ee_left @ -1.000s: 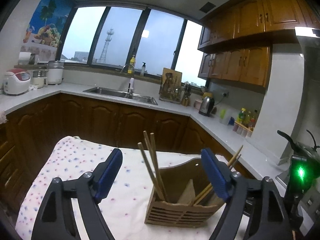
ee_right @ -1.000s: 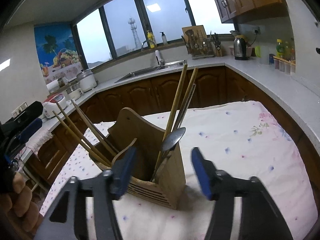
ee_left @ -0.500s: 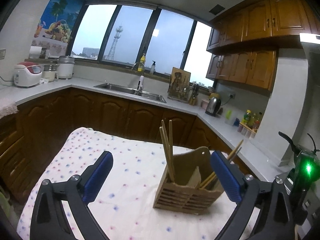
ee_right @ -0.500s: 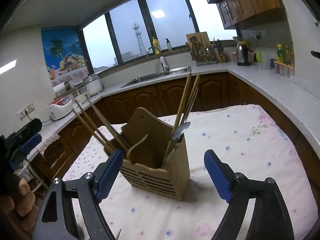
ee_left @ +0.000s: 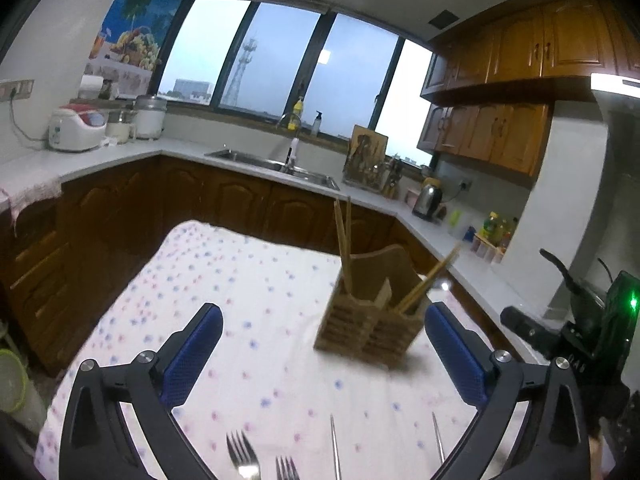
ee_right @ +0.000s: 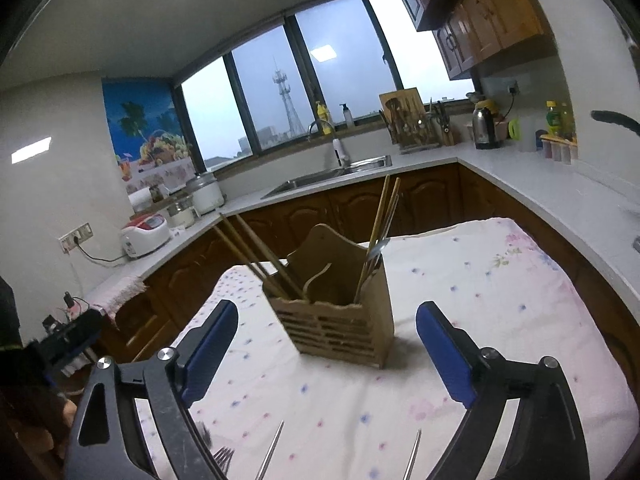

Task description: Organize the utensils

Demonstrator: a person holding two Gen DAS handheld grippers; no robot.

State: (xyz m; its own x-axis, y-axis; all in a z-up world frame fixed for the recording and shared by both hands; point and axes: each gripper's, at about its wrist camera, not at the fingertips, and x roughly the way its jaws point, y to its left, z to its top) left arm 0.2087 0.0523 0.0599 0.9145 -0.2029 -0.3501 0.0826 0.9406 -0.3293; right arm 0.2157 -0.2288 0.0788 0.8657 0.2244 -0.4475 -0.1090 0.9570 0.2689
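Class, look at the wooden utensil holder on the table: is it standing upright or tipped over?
Upright. The wooden holder sits flat on the spotted tablecloth, open top upward, with chopsticks sticking up out of it.

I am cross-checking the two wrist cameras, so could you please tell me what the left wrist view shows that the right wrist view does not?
Only the left wrist view shows two whole fork heads on the cloth and the range hood. Only the right wrist view shows a spoon in the wooden holder and a wall socket with a plugged cord. Both show the holder with chopsticks, two metal tips near the bottom edge, the sink and open grippers.
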